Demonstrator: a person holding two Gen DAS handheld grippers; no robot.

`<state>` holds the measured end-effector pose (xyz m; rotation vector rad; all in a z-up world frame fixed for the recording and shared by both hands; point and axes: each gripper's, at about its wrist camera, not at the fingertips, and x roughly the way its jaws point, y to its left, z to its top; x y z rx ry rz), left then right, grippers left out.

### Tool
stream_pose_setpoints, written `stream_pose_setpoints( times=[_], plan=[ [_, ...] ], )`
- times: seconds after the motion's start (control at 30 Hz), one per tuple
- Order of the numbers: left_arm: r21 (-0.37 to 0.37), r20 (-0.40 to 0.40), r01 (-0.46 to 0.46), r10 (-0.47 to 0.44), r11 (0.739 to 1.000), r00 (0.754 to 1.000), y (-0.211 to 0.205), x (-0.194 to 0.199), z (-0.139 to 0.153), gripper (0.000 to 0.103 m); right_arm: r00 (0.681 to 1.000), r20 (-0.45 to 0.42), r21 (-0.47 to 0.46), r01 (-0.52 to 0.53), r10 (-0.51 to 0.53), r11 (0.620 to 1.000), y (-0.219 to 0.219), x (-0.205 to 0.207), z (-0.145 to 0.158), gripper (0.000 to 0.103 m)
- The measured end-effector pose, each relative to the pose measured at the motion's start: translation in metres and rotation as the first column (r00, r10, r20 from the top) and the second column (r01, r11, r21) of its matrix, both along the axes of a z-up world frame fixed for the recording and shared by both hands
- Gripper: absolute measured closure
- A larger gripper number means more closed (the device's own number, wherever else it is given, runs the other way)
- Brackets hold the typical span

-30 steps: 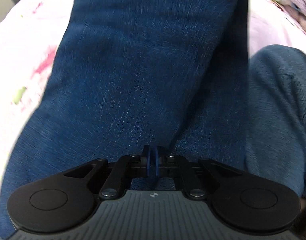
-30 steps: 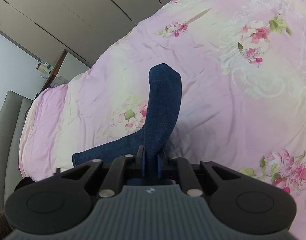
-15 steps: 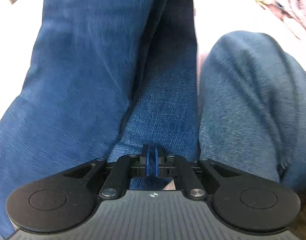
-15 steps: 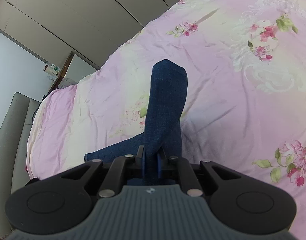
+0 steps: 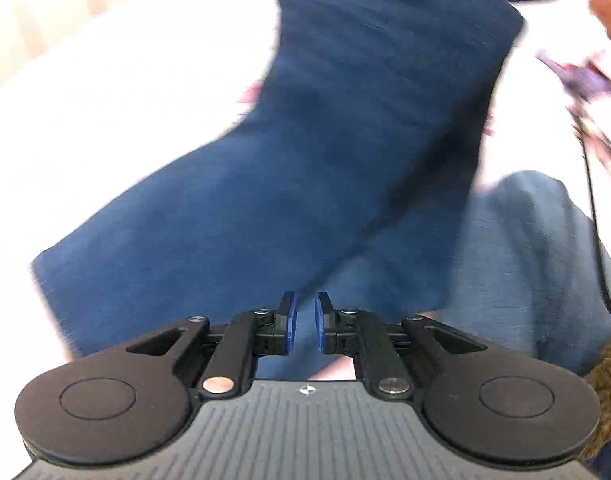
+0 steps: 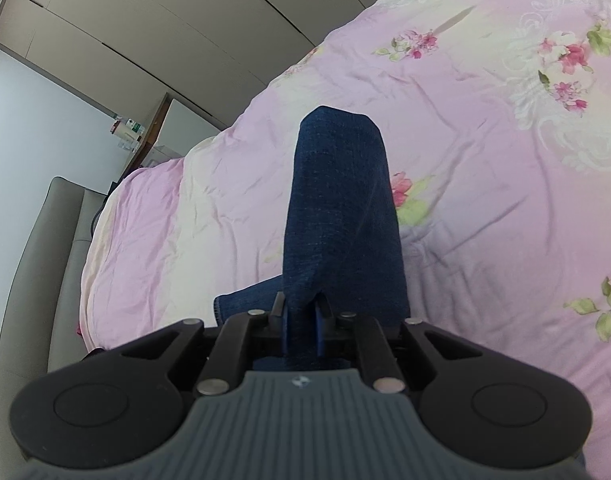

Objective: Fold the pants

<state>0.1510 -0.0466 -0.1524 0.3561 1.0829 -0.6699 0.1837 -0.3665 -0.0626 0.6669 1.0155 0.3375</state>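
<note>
Denim filled most of the left wrist view: the dark blue pants [image 5: 345, 152] were seen blurred, spread across a pale bedspread [image 5: 105, 100]. The left gripper [image 5: 303, 320] was released, a narrow gap standing between its blue pads, which had just been opening; no cloth was seen pinched between them. A person's leg [image 5: 537, 272] in lighter jeans was seen at the right, just beside the pants. In the right wrist view, the right gripper [image 6: 301, 328] was clenched on a fold of the pants [image 6: 341, 208], which rose as a raised hump ahead of the pads. The rest of the garment was laid on the pink floral bedspread [image 6: 505, 160]. A grey headboard [image 6: 37, 280] and pale wardrobe doors [image 6: 165, 20] were seen beyond.
</note>
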Motion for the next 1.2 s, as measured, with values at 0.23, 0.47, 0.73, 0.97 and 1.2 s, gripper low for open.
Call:
stream_pose_setpoints(
  times=[0.23,0.47,0.73,0.97,1.2],
  plan=[
    [0.029,-0.036,-0.295,0.295,0.955,0.955,0.089,0.033,0.004,0.091,0.996,-0.008,0.066,-0.083,0.083,0.994,0.078,0.016,0.001,0.095],
    [-0.018,-0.124,-0.391,0.386,0.920,0.914,0.128,0.037,-0.041,0.091,0.984,-0.085,0.136,-0.141,0.154,0.981,0.180,0.035,-0.031,0.095],
    [-0.141,-0.155,-0.440,0.419,0.887,0.895,0.164,0.037,-0.028,0.091,0.964,-0.208,0.102,-0.145,0.164,0.984,0.267,0.044,-0.089,0.094],
    [-0.182,-0.124,-0.535,0.520,0.825,0.845,0.196,0.032,-0.003,0.091,0.939,-0.287,0.062,-0.177,0.187,0.982,0.306,0.055,-0.144,0.093],
    [-0.214,-0.147,-0.622,0.604,0.754,0.783,0.199,0.031,0.015,0.062,0.934,-0.314,0.118,-0.141,0.172,0.983,0.309,0.056,-0.170,0.079]
  ],
)
